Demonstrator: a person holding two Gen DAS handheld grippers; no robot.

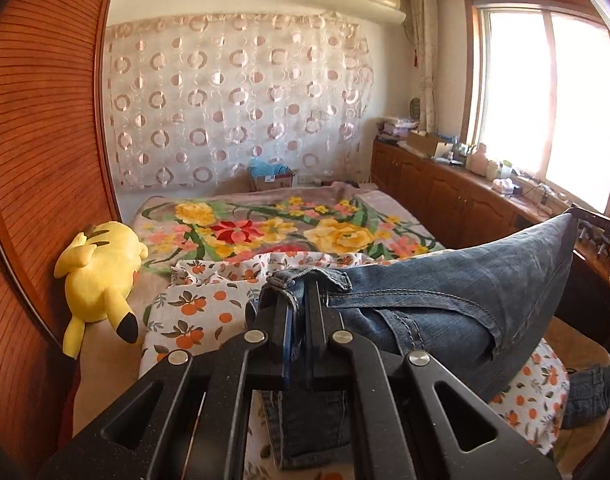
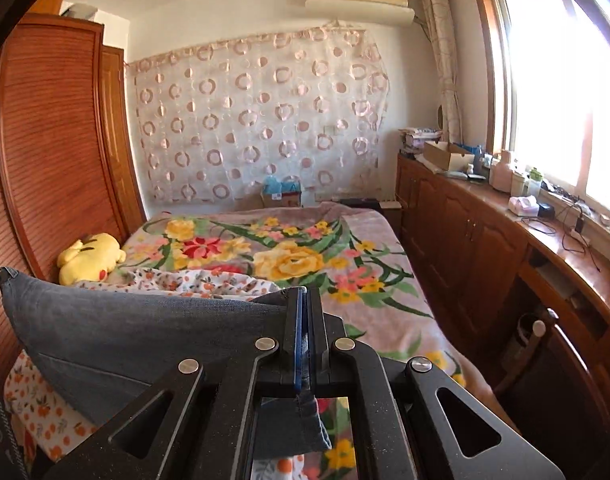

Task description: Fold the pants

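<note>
Both tongs are clamped on the jeans [image 1: 457, 300]: left tongs [image 1: 299, 288] at the waistband, right tongs [image 2: 305, 300] on an edge; held apart, the denim hangs taut between them above the bed [image 2: 369, 240], likely to straighten it for folding.

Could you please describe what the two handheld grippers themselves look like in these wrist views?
The left gripper and right gripper look alike: matte black, angular linkage arms with triangular cut-outs, round silver pivot pins, and narrow black jaws lined with a blue strip. No cables, markings, hands or sleeves show.
</note>
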